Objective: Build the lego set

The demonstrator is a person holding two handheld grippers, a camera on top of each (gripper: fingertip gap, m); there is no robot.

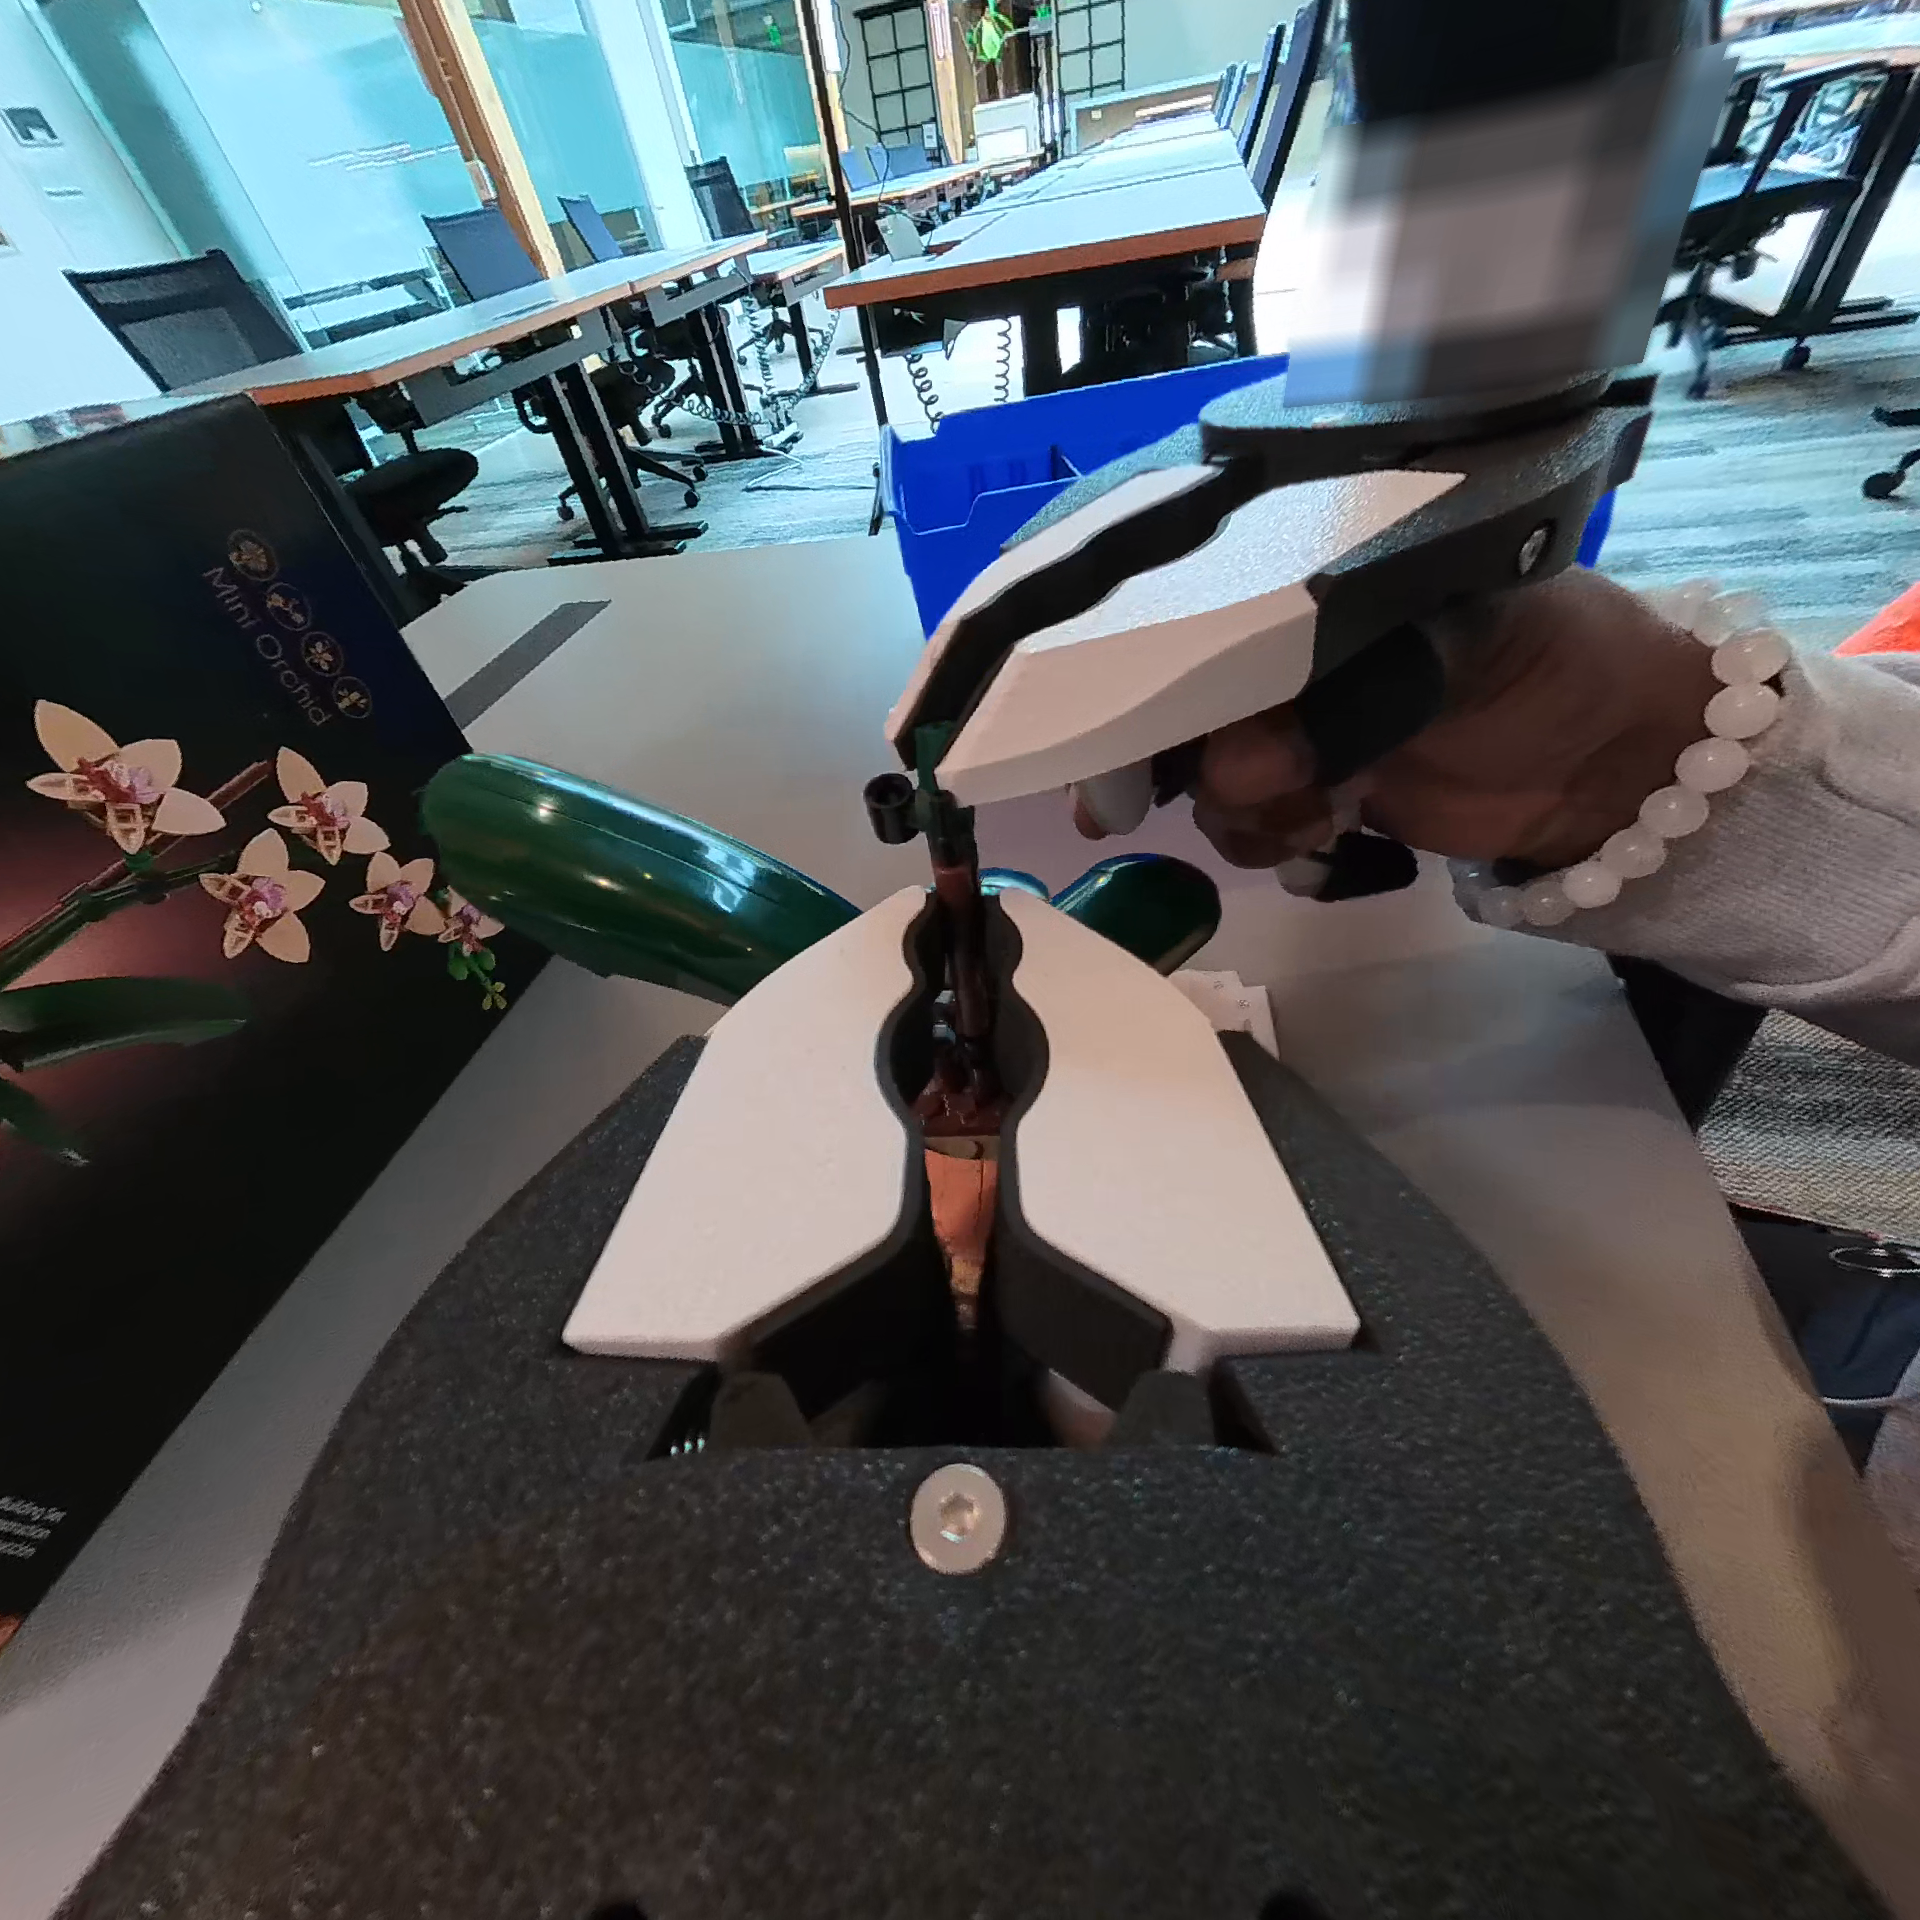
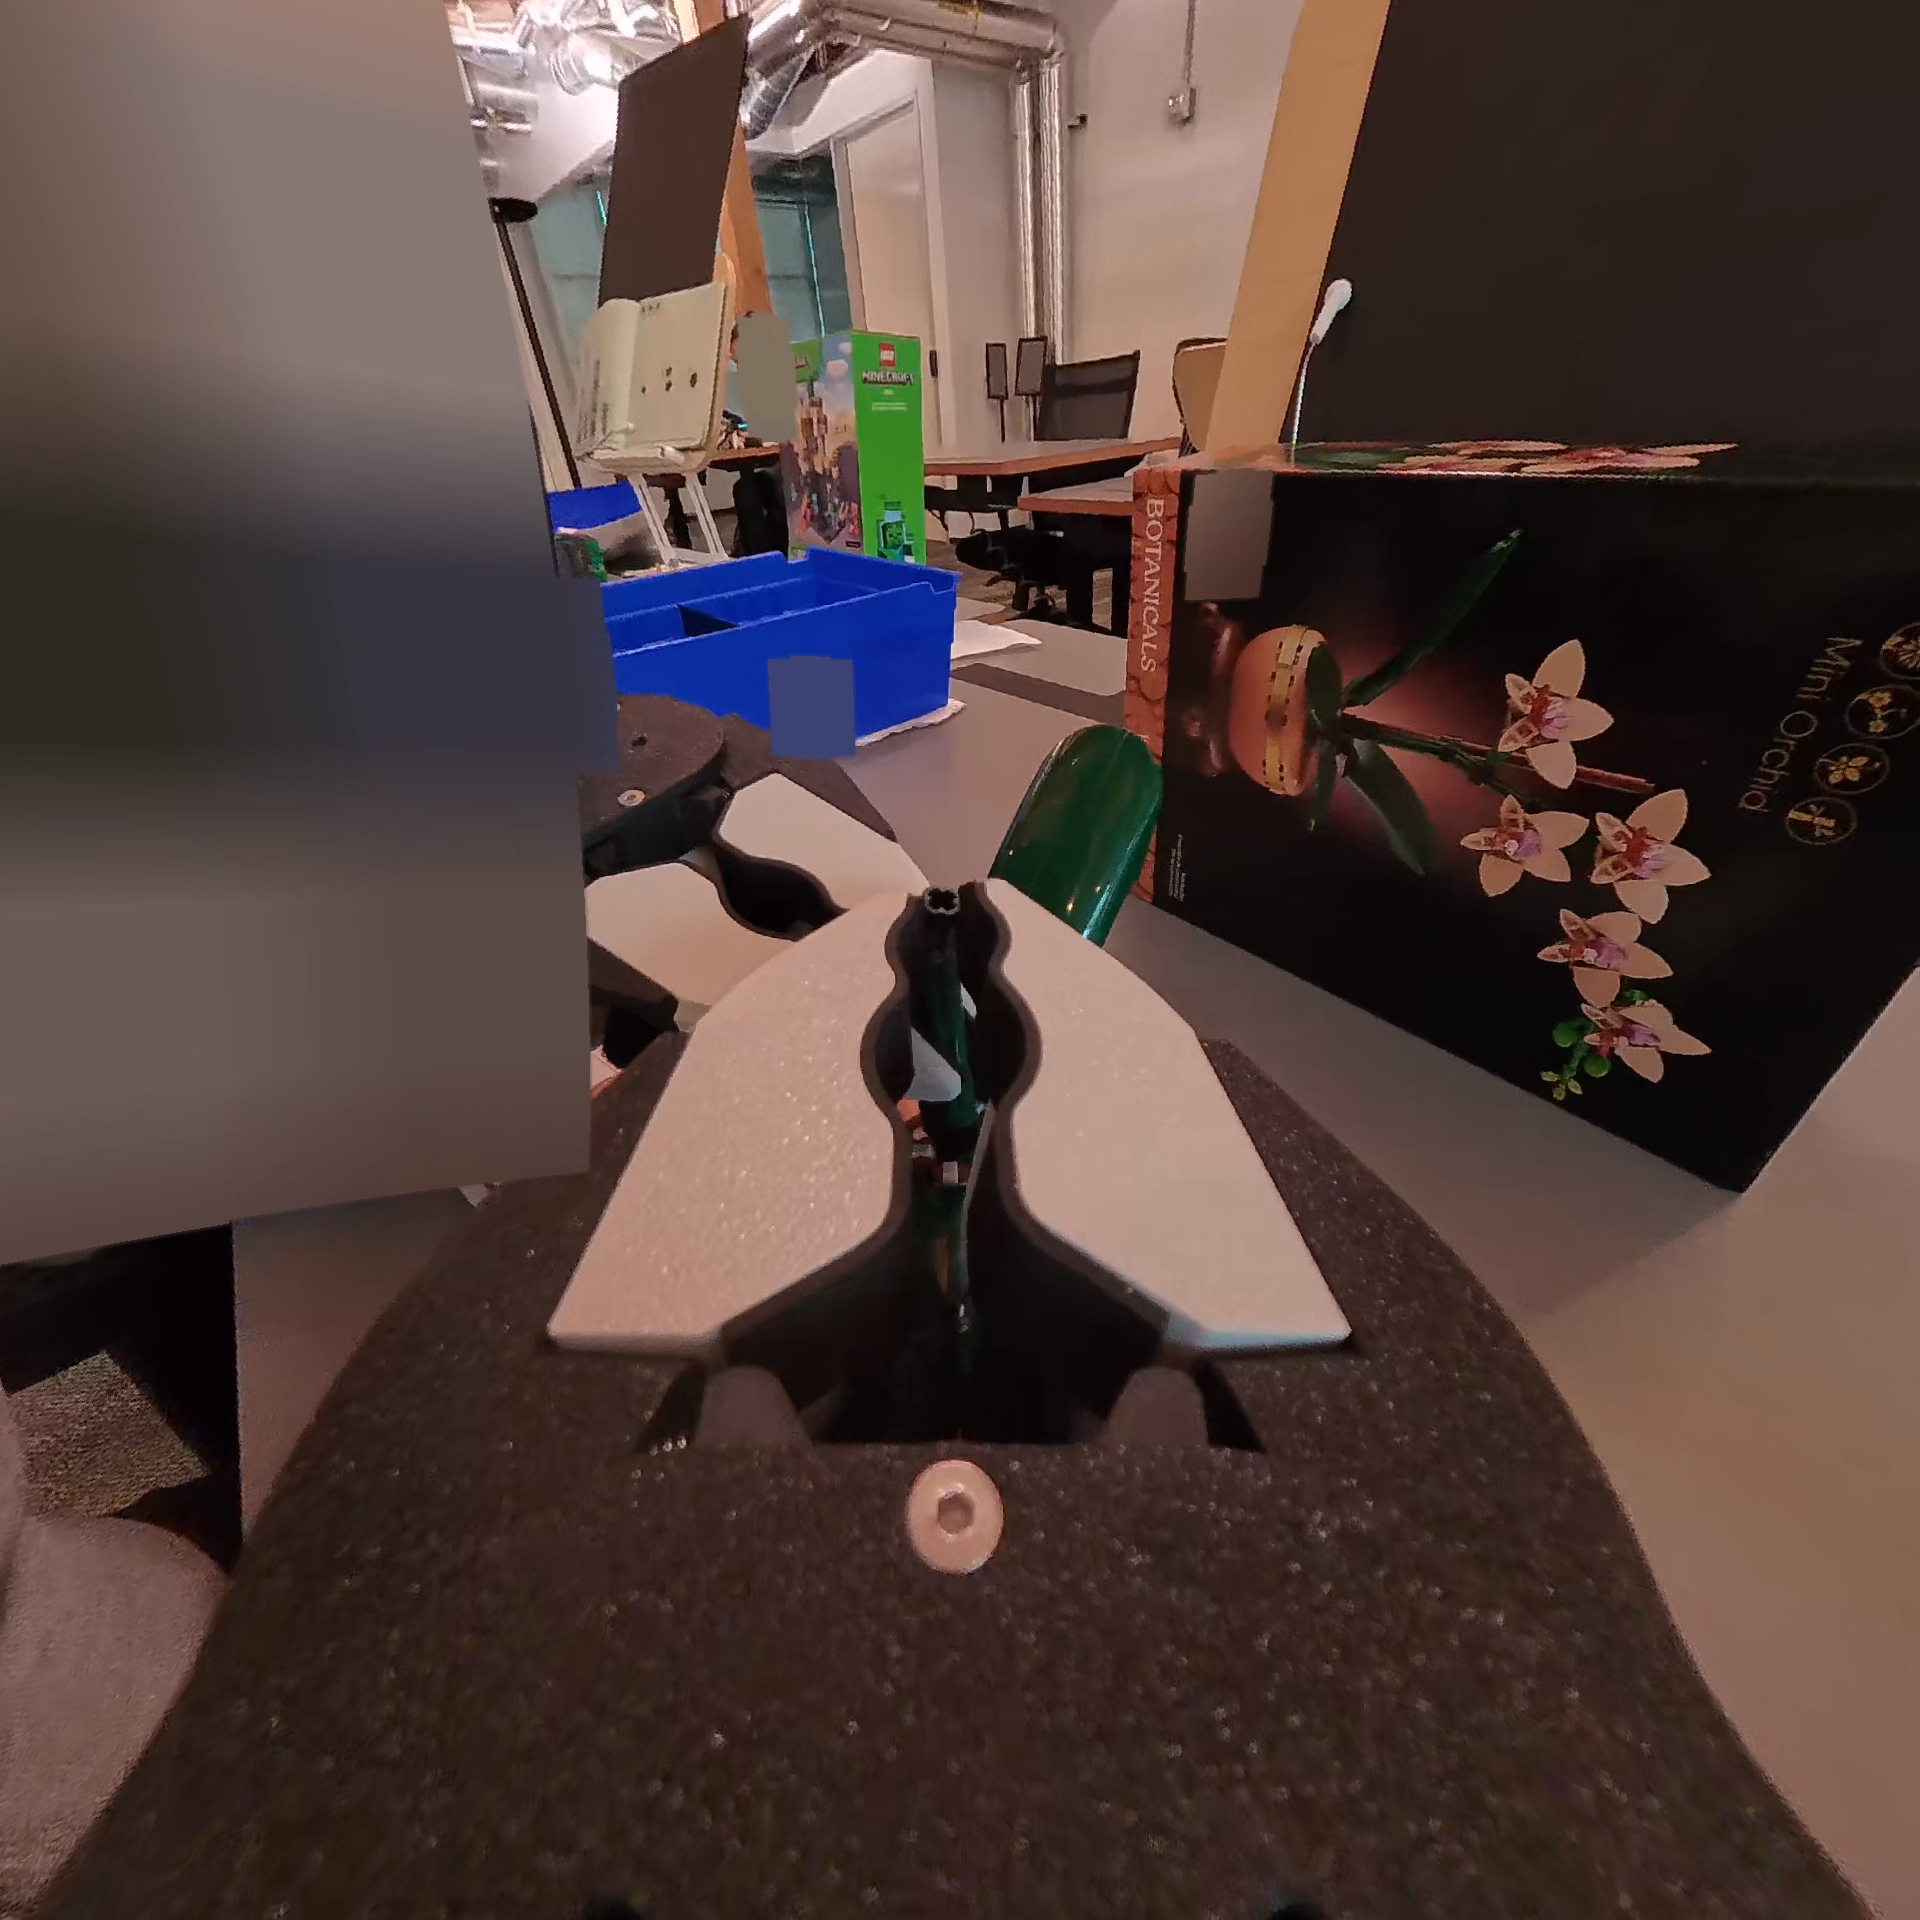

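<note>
Brown-and-green plastic stem (image 1: 961,935) pinched low by left gripper (image 1: 961,914), top by right gripper (image 1: 930,748); 2 glossy green leaves (image 1: 623,873) attached, flowers still missing.

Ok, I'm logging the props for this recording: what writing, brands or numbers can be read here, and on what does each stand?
I will not copy out the writing; here is where it stands.
Dark flower box: gold lettering beside round emblems on its front, pale lettering up its orange side strip, fine print too small to read.
Green box behind the blue bin: a logo and title near its top, small.
</note>
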